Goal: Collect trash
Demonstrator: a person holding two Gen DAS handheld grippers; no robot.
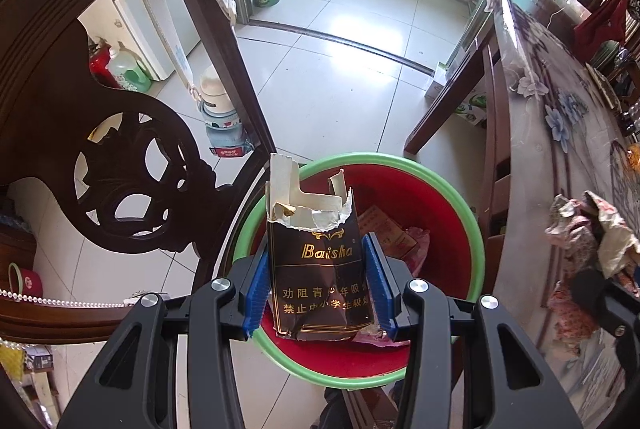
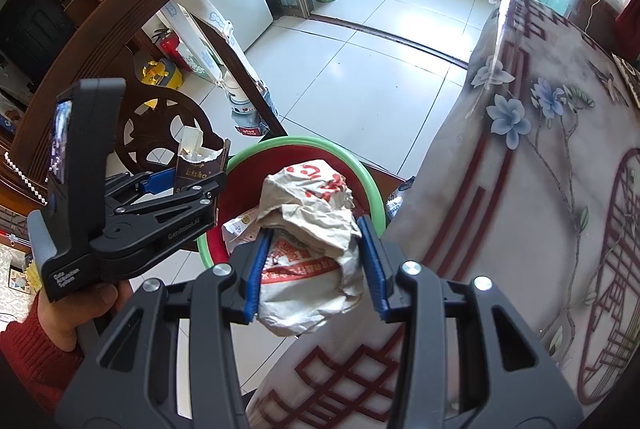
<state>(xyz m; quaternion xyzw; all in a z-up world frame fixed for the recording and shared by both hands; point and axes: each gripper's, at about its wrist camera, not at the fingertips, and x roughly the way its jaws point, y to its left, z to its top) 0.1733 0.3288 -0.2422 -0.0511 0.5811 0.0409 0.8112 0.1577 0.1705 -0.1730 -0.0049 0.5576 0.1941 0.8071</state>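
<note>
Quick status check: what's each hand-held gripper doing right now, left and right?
Left hand-held gripper: closed on the torn cigarette pack, over the red bin.
Right hand-held gripper: closed on the crumpled paper wrapper.

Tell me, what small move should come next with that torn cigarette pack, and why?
Probably open the left gripper and let the pack drop. Its jaws clamp the pack directly above the red bin, which already holds other trash, so it should fall inside. The right gripper holds a crumpled wrapper near the bin's rim and can follow.
</note>
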